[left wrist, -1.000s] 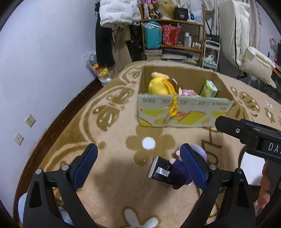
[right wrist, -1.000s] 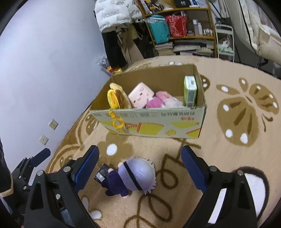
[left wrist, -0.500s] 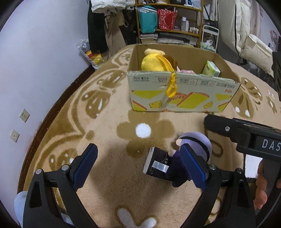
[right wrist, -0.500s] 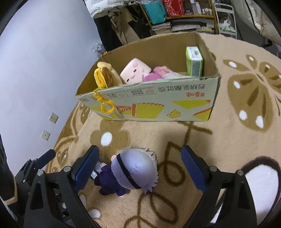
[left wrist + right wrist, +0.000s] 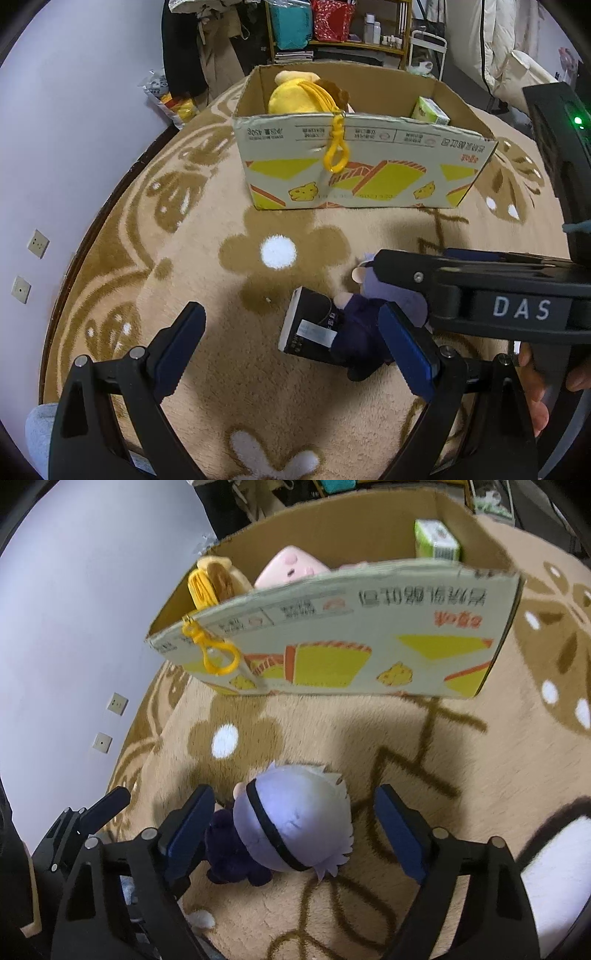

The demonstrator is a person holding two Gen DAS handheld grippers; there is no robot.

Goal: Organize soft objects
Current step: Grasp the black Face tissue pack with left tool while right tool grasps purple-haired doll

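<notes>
A plush doll point(image 5: 291, 825) with a pale lilac head, black blindfold and dark purple body lies on the beige rug. My right gripper point(image 5: 295, 830) is open, its blue pads on either side of the doll's head, not touching. In the left wrist view the doll point(image 5: 364, 332) lies by a black box point(image 5: 308, 326), partly hidden by the right gripper's arm. My left gripper point(image 5: 291, 350) is open and empty above the rug, around the black box. The cardboard box point(image 5: 354, 166) holds a yellow plush point(image 5: 295, 98), a pink plush point(image 5: 291, 563) and a green carton point(image 5: 436, 541).
A yellow clip point(image 5: 334, 153) hangs over the cardboard box's front wall. Shelves with bags and bottles point(image 5: 332, 29) stand behind the box. The lilac wall point(image 5: 55, 147) with sockets runs along the left. White bedding point(image 5: 517, 55) is at the far right.
Both grippers have moved forward and down toward the doll. The right gripper's open pads now flank the doll's head. The cardboard box looks closer in both views.
</notes>
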